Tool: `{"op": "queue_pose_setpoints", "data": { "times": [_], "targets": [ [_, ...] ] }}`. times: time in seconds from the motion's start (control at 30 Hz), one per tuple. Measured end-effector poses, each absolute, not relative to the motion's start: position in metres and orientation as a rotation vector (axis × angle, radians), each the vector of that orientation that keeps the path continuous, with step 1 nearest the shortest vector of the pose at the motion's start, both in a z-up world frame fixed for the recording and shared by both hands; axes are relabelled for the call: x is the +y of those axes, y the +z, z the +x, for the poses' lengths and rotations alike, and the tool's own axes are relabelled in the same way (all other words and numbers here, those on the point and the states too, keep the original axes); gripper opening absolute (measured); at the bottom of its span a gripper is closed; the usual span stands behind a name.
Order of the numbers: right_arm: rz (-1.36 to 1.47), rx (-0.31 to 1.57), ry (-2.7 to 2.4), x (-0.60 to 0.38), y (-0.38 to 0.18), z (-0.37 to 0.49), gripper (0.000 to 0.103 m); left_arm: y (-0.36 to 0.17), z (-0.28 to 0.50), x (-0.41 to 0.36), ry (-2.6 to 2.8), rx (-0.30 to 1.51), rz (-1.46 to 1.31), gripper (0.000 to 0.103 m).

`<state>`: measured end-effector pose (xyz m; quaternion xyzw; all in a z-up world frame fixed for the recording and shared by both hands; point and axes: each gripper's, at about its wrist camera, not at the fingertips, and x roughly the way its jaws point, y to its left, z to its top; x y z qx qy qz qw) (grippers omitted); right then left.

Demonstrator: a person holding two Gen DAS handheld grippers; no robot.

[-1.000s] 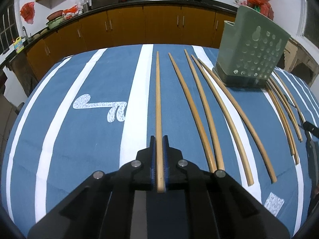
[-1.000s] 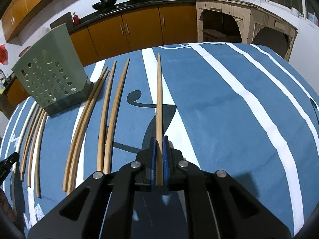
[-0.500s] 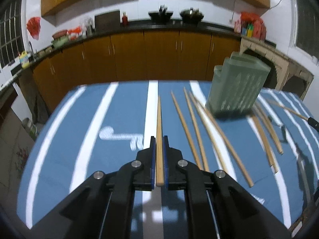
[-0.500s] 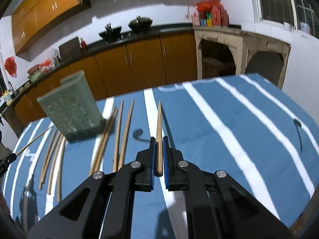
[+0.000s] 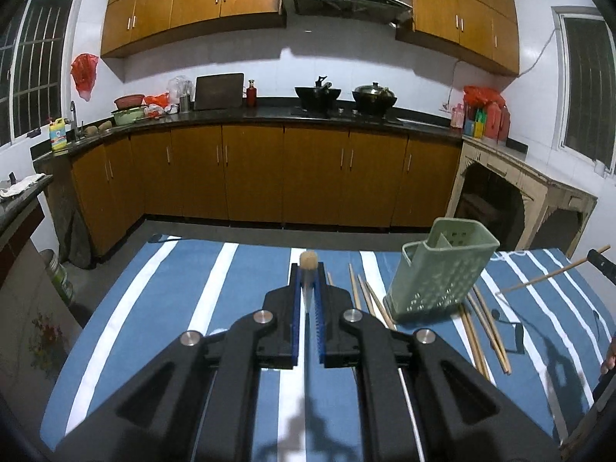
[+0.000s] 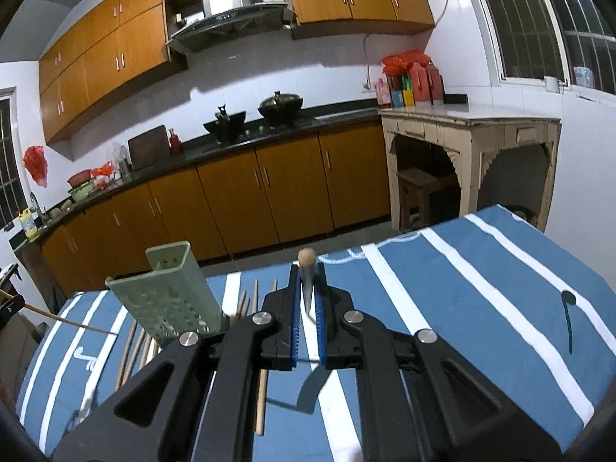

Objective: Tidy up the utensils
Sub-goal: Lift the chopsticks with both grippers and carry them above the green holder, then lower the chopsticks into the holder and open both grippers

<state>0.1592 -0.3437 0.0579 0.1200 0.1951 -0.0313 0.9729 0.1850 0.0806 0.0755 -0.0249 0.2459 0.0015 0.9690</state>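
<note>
My left gripper [image 5: 307,269] is shut on a wooden chopstick [image 5: 308,260] that points at the camera, held well above the blue striped table [image 5: 181,288]. My right gripper [image 6: 307,269] is shut on another chopstick [image 6: 307,258], also raised. The green perforated utensil holder [image 5: 442,273] stands upright on the table, right of the left gripper; in the right wrist view the holder [image 6: 169,296] is to the left. Several loose chopsticks [image 5: 481,327] lie on the cloth around the holder's base. The right gripper's chopstick [image 5: 554,275] shows at the left view's right edge.
Brown kitchen cabinets [image 5: 269,177] and a black counter with woks [image 5: 346,96] run along the far wall. A cream side table [image 6: 462,142] stands at the right. The floor drops beyond the table's far edge.
Both grippers rose from the table and tilted up, each lifting its chopstick off the cloth. The views now look across the kitchen instead of down at the table.
</note>
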Motion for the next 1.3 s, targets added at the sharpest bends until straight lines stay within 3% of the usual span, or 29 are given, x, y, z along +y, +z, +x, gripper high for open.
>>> {"op": "queue_pose_setpoints", "data": {
  "times": [0.33,0.7,0.87,1.3],
  "targets": [
    [0.248,0.321,-0.025,-0.345,0.104,0.169,0.008,0.104,0.188,0.089,0.000,0.449,-0.069,0.008],
    [0.265,0.117,0.126,-0.315,0.196,0.180,0.008,0.204,0.193,0.062,-0.082,0.251,-0.091,0.008],
    [0.262,0.065,0.169,-0.295,0.203,0.194,0.008,0.236,0.204,0.037,-0.143,0.179,-0.140,0.008],
    [0.263,0.140,0.168,-0.270,0.143,0.234,0.008,0.180,0.251,-0.006,-0.235,0.321,-0.172,0.008]
  ]
}}
